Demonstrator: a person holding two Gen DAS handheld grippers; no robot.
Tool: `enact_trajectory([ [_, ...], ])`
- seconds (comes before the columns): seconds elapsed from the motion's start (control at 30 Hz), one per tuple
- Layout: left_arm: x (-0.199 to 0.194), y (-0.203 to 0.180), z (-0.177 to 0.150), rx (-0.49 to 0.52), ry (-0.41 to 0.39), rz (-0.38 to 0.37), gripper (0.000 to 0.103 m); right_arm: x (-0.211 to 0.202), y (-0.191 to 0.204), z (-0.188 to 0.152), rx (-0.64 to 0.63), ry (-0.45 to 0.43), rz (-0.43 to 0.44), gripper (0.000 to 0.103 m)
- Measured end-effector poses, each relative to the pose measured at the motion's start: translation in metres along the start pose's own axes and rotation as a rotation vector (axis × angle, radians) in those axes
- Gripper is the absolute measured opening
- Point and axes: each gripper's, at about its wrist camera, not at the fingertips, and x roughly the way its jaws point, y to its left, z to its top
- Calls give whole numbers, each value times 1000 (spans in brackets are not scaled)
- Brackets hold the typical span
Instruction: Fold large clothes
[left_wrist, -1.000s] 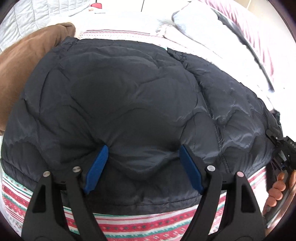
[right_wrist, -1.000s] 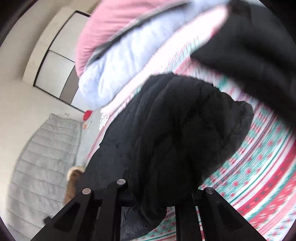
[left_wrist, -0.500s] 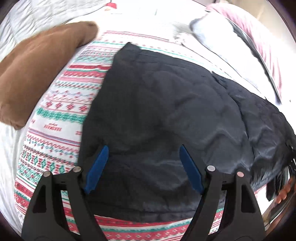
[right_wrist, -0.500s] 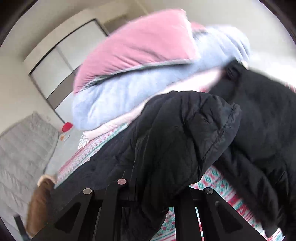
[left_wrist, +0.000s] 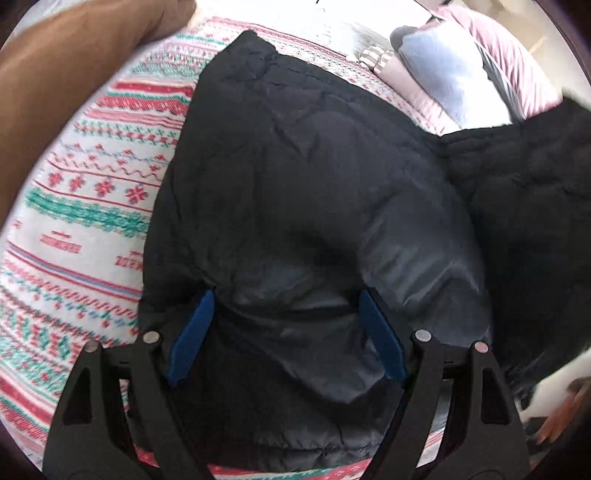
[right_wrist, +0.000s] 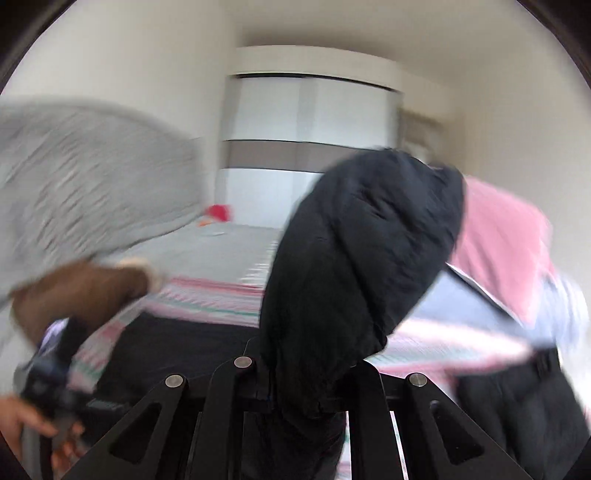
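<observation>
Jacket (left_wrist: 314, 192) is lying across the patterned bed (left_wrist: 85, 184); the right gripper (right_wrist: 295, 373), pinching a lifted part of it, should be carrying this leftward and low, while the left gripper (left_wrist: 284, 332), spread wide, is pinning the near hem.

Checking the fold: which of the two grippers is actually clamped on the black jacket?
The right gripper, shut on a bunched fold of the black jacket and holding it up. The left gripper stands wide open over the flat part.

Bedroom, patterned bedspread (left_wrist: 92, 192), pillows (left_wrist: 443, 74), wardrobe (right_wrist: 314, 110)
</observation>
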Motion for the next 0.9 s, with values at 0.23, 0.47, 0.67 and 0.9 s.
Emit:
enact_trajectory([
  [0.23,-69,59,11,-229,-145,-230,80,35,105,-18,-235,73,129,14],
  [0.47,-98,128,5,-443,-258,-178,80,55,178,-69,-415,153,192,19],
  [0.67,-93,109,4,-386,-232,-232,80,60,208,-114,-600,197,225,48],
  [0.9,-95,98,7,-312,-226,-201,80,30,132,-73,-323,323,666,61],
])
